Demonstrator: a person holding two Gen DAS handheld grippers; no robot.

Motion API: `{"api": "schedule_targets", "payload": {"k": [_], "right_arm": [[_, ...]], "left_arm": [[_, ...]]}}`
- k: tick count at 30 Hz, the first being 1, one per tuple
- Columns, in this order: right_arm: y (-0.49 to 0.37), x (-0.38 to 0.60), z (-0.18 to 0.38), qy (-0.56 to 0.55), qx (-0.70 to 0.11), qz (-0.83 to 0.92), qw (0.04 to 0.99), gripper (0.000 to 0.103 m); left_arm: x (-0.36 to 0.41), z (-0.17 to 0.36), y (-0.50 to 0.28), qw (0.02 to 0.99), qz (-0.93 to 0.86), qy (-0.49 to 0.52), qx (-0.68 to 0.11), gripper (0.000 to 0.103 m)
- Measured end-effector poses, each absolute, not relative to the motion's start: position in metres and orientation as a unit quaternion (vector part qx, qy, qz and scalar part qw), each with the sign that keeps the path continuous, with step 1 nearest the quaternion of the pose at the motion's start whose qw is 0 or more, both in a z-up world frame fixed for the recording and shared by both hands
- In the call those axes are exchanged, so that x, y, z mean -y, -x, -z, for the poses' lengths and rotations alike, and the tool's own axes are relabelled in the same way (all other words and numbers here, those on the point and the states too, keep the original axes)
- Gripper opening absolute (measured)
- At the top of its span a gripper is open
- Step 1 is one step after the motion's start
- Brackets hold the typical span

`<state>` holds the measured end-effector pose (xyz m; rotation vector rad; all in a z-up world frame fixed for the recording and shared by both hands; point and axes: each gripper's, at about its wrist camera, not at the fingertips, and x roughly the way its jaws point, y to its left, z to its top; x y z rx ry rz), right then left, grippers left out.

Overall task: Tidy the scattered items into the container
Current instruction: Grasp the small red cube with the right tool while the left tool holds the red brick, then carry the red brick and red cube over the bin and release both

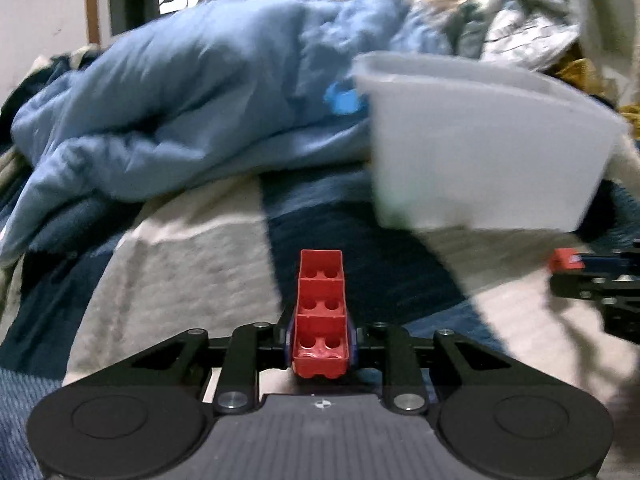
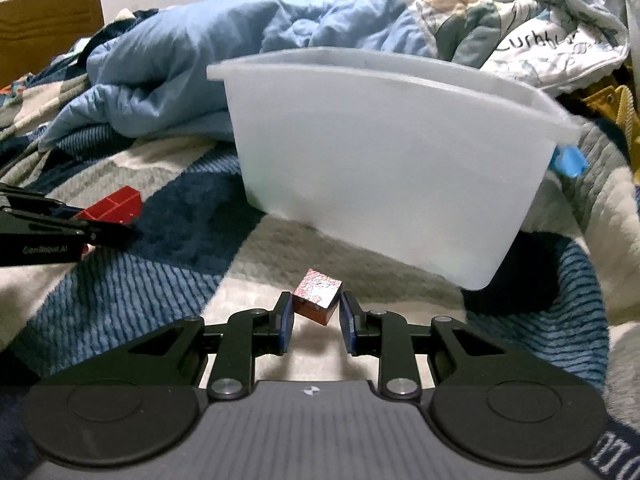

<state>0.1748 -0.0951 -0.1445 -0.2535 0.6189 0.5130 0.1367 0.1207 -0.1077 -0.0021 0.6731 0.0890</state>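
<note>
Currently left gripper (image 1: 320,344) has its fingers clamped on a long red brick (image 1: 321,312), studs up, sticking forward, above the patchwork blanket (image 1: 180,264) on the bed. Blue duvet (image 1: 180,112) heaped behind. White container (image 2: 384,160) sits tilted on the blanket, ahead of both grippers. Right gripper (image 2: 316,320): fingers narrow around a small red cube (image 2: 317,296), tilted, pinched by its corners. Small blue piece (image 2: 568,162) just beside the container's right end.

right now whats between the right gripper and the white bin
In the right wrist view, past the small red cube at the right gripper, only bare checked blanket lies before the white bin.
</note>
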Motion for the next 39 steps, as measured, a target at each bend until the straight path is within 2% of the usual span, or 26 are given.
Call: {"api": "schedule_targets", "payload": {"k": [11, 21, 36, 39], "right_arm": [[-0.167, 0.101, 0.092, 0.129, -0.234, -0.235, 0.934, 0.028], [-0.191, 0.111, 0.039, 0.099, -0.184, -0.226, 0.952, 0.028], [-0.289, 0.11, 0.045, 0.09, -0.23, -0.193, 0.95, 0.028], [-0.302, 0.109, 0.053, 0.089, -0.248, -0.188, 0.946, 0.03]], "left_arm": [[-0.067, 0.029, -0.148, 0.966, 0.012, -0.014, -0.257, 0.027], [-0.05, -0.016, -0.189, 0.974, 0.024, -0.027, -0.225, 0.027], [-0.04, 0.002, -0.303, 0.961, 0.013, -0.05, -0.272, 0.027], [-0.043, 0.013, -0.317, 0.955, 0.01, -0.041, -0.293, 0.031]]}}
